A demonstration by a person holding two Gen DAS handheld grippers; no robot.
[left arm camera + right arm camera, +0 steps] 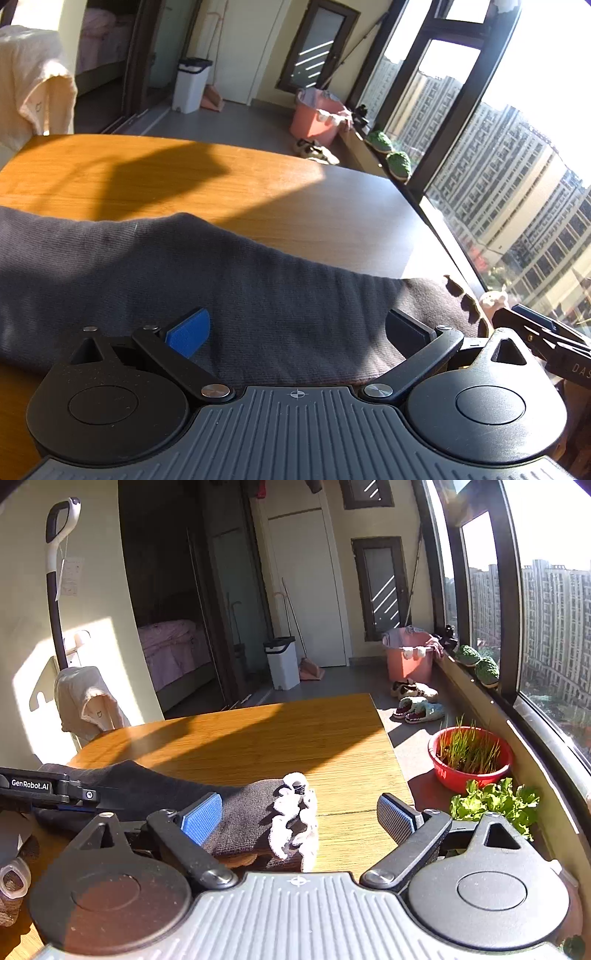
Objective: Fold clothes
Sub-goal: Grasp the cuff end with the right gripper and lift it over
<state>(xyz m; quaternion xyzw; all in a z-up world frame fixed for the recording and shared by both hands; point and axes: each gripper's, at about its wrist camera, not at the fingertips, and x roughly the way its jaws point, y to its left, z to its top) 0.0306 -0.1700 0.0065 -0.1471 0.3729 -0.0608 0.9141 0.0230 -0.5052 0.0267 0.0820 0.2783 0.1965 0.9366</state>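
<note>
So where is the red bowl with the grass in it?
In the right wrist view, the round red plastic bowl of grass sits on the ledge by the window, right of the wooden table, just behind a leafy green plant.

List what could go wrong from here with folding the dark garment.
1. Both the left gripper and right gripper are open with the dark grey knitted garment beneath them; closing deep may pinch several layers at once.
2. The garment's white ruffled trim lies bunched near the wooden table edge and could snag or slide off.
3. The grippers sit close together and may collide.
</note>
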